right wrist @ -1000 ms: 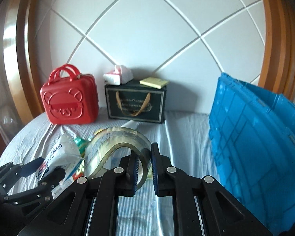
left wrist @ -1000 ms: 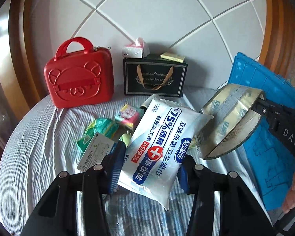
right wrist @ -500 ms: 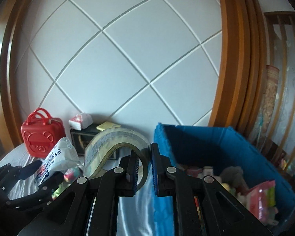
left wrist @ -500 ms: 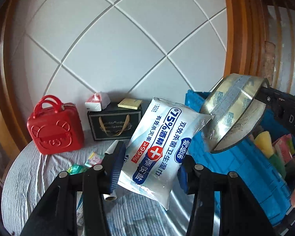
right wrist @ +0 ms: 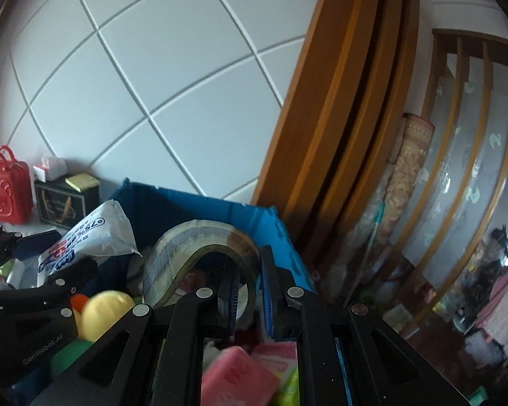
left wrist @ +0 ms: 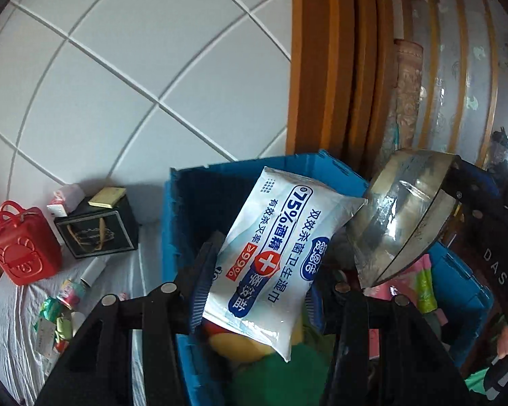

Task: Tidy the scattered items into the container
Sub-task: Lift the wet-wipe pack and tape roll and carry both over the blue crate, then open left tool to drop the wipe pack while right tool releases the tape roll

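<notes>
My left gripper point(left wrist: 257, 284) is shut on a white and blue pack of alcohol wipes point(left wrist: 281, 253) and holds it above the open blue crate point(left wrist: 186, 203). My right gripper point(right wrist: 249, 280) holds a roll of clear tape point(right wrist: 193, 250) by its wall, also over the blue crate point(right wrist: 264, 216). Its jaws stand a little wider than the tape wall. The tape roll shows at the right in the left wrist view point(left wrist: 403, 216). The wipes pack shows at the left in the right wrist view point(right wrist: 88, 237). The crate holds several items, among them a yellow toy point(right wrist: 106, 308) and pink packs point(right wrist: 240, 375).
A red case point(left wrist: 20, 247), a dark gift box point(left wrist: 98, 230) with a tissue pack and a yellow notepad stand at the wall. Small packets point(left wrist: 61, 308) lie scattered on the grey cloth. A wooden frame point(left wrist: 328, 67) rises behind the crate.
Both grippers have swung right from the table and risen over the crate, carrying the wipes pack and the tape roll. The right jaws have parted slightly around the tape.
</notes>
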A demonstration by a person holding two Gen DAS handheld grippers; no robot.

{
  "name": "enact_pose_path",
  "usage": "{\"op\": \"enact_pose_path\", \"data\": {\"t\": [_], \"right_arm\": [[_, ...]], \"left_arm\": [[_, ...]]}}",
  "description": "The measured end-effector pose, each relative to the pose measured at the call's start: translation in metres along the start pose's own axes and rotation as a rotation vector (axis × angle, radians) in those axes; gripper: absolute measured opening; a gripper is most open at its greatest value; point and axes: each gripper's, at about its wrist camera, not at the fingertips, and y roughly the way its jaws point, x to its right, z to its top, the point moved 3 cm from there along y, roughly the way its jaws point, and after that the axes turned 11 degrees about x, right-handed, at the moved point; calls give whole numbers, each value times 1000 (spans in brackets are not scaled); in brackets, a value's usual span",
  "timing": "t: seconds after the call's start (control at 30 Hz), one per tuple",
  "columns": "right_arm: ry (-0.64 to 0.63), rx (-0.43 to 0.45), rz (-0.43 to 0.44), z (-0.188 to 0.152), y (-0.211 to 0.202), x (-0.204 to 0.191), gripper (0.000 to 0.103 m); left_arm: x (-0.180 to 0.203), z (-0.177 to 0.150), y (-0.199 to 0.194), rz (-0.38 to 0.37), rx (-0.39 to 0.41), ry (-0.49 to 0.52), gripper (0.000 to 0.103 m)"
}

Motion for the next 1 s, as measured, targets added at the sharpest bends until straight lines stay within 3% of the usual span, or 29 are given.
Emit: {"op": "enact_pose_path", "data": {"t": [0.2, 0.3, 0.5, 0.67, 0.87, 0.93, 1.0], "right_arm": [[26, -100, -31, -42, 56, 50, 12], [4, -141, -50, -58, 82, 58, 12], [-40, -291, 8, -96, 126, 53, 12], [-34, -416, 87, -122, 149, 48, 12], [-77, -476, 100, -133, 152, 35, 15], [-83, -482, 92, -134, 150, 36, 19], [-76, -493, 96, -134, 147, 37, 34]], "left_arm": [[63, -19, 63, -6, -156, 51, 47], [77, -34, 94, 7, -240, 57, 47], [85, -74, 131, 47, -425, 87, 47], [88, -83, 133, 55, -444, 102, 48], [89, -84, 136, 53, -466, 117, 52], [91, -84, 136, 38, -474, 119, 59], [94, -83, 136, 18, -485, 123, 67]]}}
